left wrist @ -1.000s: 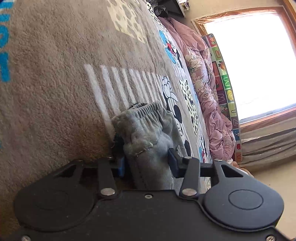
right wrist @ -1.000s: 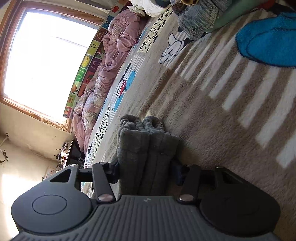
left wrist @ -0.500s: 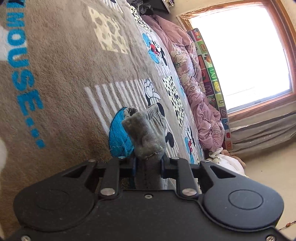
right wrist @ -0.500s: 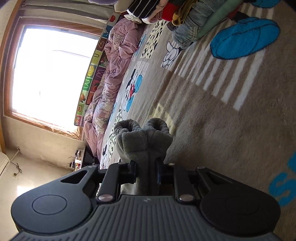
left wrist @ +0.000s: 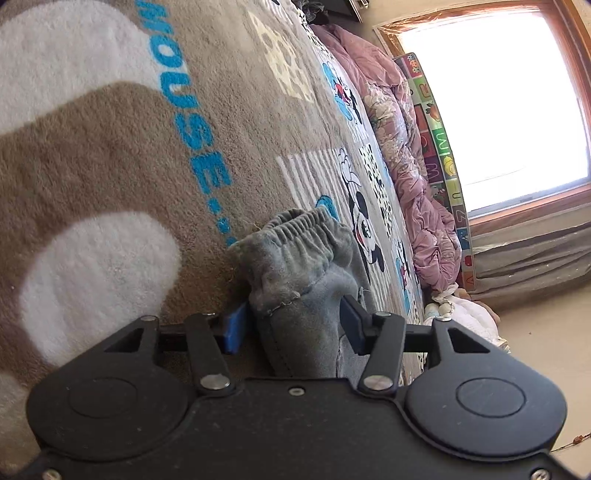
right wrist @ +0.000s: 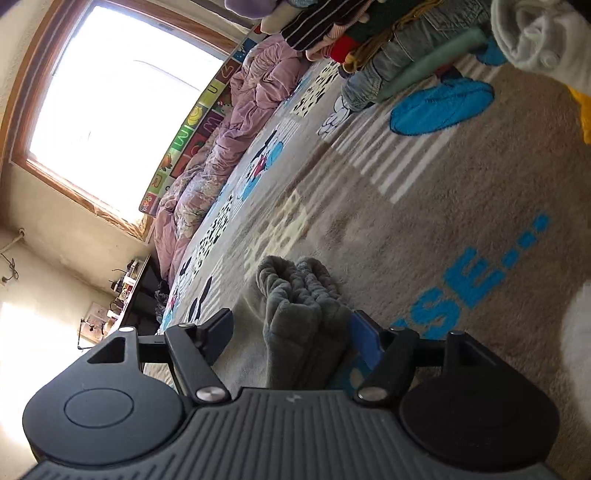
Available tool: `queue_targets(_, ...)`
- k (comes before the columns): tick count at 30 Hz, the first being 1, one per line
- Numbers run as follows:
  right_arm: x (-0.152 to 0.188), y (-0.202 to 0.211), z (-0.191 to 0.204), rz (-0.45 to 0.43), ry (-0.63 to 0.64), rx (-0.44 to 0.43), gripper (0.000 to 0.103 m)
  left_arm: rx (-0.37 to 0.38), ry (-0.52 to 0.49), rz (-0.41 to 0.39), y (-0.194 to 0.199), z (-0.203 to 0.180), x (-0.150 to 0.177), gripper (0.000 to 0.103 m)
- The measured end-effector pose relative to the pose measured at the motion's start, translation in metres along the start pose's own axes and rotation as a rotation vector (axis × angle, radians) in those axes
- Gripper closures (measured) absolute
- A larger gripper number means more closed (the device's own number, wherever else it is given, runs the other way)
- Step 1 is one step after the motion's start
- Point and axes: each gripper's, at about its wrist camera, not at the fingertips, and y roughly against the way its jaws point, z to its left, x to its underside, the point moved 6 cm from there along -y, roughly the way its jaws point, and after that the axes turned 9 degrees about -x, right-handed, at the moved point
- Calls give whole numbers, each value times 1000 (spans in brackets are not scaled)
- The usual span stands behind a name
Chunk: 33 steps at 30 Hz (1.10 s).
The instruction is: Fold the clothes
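Folded grey fleece trousers [left wrist: 299, 280] lie on the Mickey Mouse rug [left wrist: 110, 147], the elastic waistband end pointing away from me. My left gripper [left wrist: 293, 328] is open, its jaws standing on either side of the fabric. In the right wrist view the folded cuff end of the trousers [right wrist: 301, 314] rests on the rug [right wrist: 461, 192]. My right gripper [right wrist: 291, 332] is open, with a clear gap on the left side and the blue pad beside the fabric on the right.
A crumpled pink quilt [left wrist: 410, 177] and a colourful alphabet mat [right wrist: 192, 125] lie along the wall under the bright window. A stack of folded clothes [right wrist: 388, 48] sits on the far part of the rug. A white garment [right wrist: 535, 33] hangs at the upper right.
Both grippers were shut on the trousers half a second ago and have opened. The trousers have been carried across the rug to beside the blue "MOUSE..." lettering and now rest there.
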Motion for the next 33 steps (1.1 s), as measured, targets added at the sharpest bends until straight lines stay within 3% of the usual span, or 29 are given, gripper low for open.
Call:
queue_targets(2,-5,-3,-4,12,23,-3,32,-6,-24,-19,-2,-3,2,54)
queue_targets(4,-5,-10,-12,48,42,-1,39,-5,-54,-40,0,-9,5,69)
queue_targets(7,0,-7,-28,63,14,-35,46,-5,-133,-81,10,-30,9,78)
queue_targets(18,-7,5,-46,32,-106,-212,47,-9,-444,-214,38,-135,44,82)
queue_targets(23,-11,12,-54,13,-169,-296,47,-31,-646,-274,44,-182,78,83)
queue_targets(33,-18,17,-60,8,-250,-357,47,-51,-974,-332,18,-239,162,83)
